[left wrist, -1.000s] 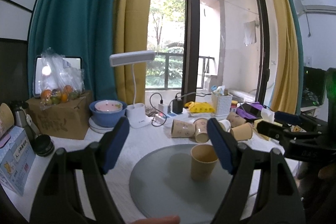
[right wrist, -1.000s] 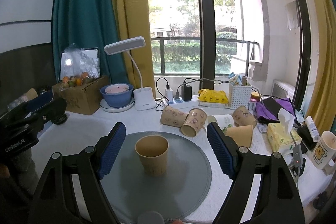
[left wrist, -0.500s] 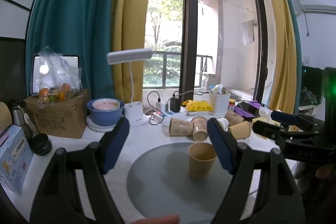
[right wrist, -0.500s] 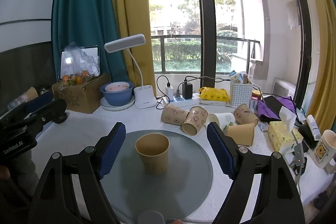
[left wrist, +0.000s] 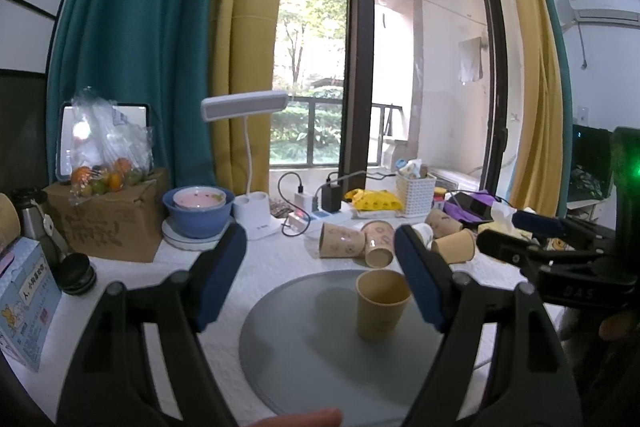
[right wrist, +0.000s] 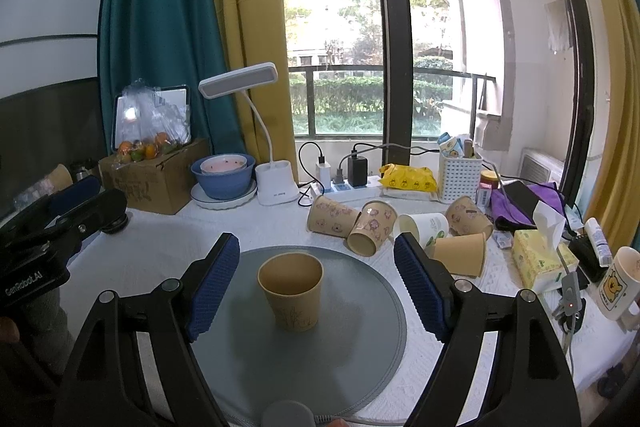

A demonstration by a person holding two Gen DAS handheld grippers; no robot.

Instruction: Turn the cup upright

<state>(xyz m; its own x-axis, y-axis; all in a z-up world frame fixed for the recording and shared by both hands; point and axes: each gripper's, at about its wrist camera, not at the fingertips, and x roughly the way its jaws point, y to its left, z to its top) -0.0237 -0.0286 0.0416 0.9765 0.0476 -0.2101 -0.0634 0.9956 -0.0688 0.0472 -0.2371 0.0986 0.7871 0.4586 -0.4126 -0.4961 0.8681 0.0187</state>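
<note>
- Cup upright on the round grey mat, mouth up, nothing touching it. Left view shows the same cup toward the mat's right side.
- Right gripper: jaws spread wide, empty. Cup sits between the blue pads in the view but clear of both, nearer the left pad.
- Left gripper: also spread wide, holding nothing. Its right pad overlaps the cup's rim in the picture; can't tell whether it touches, and the cup looks to be further back.
- Each gripper shows up at the edge of the other's view: right one at far right of the left view, left one at far left of the right view.
- Behind the mat, a cluster of paper cups lying on their sides, mouths facing various ways, just off the mat's far right edge.
- Table has a white textured cloth.
- Back row: cardboard box with bagged fruit on top, blue bowl on a plate, white desk lamp, power strip with chargers, yellow packet, white basket.
- Right side: tissue box, bear mug.
</note>
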